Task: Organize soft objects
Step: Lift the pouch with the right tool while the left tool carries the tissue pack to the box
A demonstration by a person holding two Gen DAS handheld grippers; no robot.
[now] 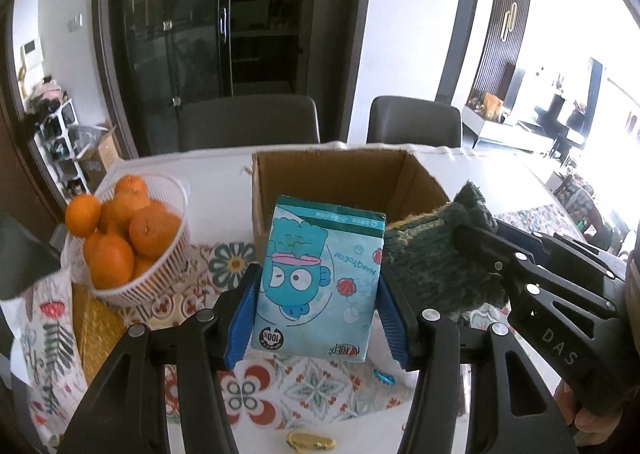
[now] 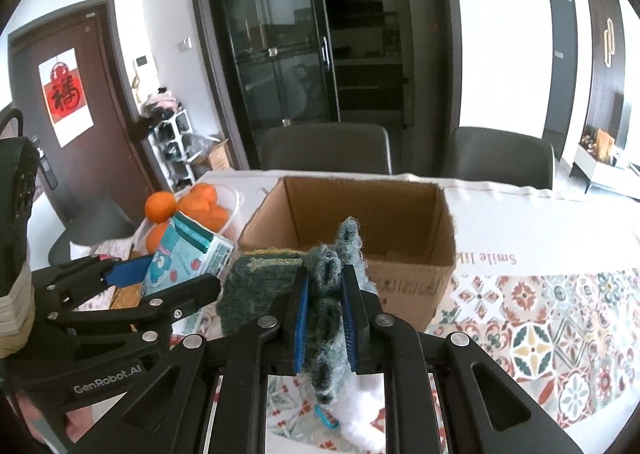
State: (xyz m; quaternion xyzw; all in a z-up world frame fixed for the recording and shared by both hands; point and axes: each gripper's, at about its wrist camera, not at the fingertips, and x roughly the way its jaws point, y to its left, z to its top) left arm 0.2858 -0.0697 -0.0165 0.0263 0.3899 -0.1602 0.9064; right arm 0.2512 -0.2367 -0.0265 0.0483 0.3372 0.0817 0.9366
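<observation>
My left gripper (image 1: 318, 290) is shut on a light-blue tissue pack (image 1: 318, 278) printed with a cartoon fish, held above the patterned tablecloth. My right gripper (image 2: 325, 306) is shut on a dark green knitted cloth (image 2: 260, 290), which hangs to its left. In the left wrist view the same green knitted cloth (image 1: 432, 266) and the right gripper (image 1: 492, 250) sit just right of the pack. In the right wrist view the tissue pack (image 2: 184, 258) and left gripper (image 2: 160, 274) show at the left. An open cardboard box (image 1: 340, 178) (image 2: 360, 214) stands just behind both.
A white basket (image 1: 168, 254) of oranges (image 1: 132, 230) stands left of the box. Two grey chairs (image 1: 248, 122) wait at the table's far edge. A white soft item (image 2: 360, 414) and a small blue clip (image 1: 382, 376) lie on the cloth below the grippers. A gold object (image 1: 308, 442) lies near the front edge.
</observation>
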